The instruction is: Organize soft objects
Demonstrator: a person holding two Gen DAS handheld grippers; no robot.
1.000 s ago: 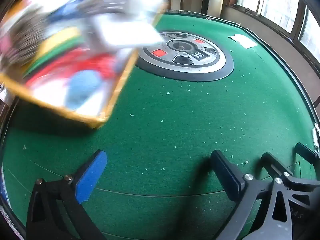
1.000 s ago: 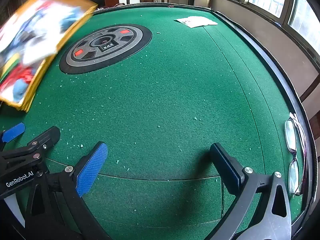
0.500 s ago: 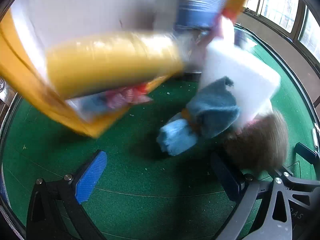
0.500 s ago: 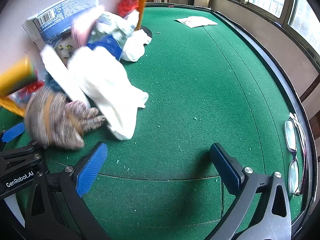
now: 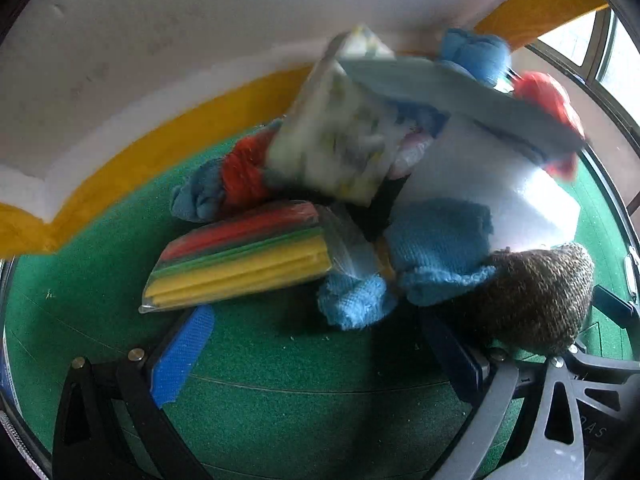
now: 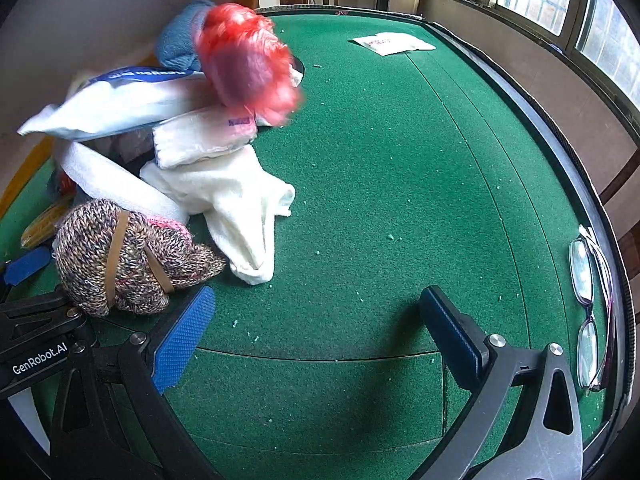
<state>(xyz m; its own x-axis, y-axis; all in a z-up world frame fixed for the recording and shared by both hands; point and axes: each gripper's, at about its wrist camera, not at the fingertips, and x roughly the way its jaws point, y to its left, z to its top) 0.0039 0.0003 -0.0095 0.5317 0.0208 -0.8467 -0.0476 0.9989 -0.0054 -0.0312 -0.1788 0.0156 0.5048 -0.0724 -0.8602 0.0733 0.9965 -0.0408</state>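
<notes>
Ahead of the left gripper (image 5: 316, 344), its fingers spread and holding nothing, lies a clear-wrapped pack of red, green and yellow cloths (image 5: 244, 258), seen whole only there. The right gripper (image 6: 316, 332), also spread and empty, has a brown knitted bundle (image 6: 128, 256) left of it; beside it reads "GenRobot.AI". Wire-framed glasses (image 6: 588, 304) lie far right.

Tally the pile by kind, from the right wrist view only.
Knit bundles: 2 (brown bundle, blue bundle)
Wrapped packs: 3 (white bag, tissue pack, yellow pack)
Towel: 1
Foam sheet: 1
Red fluffy item: 1
Total: 8 distinguishable
</notes>
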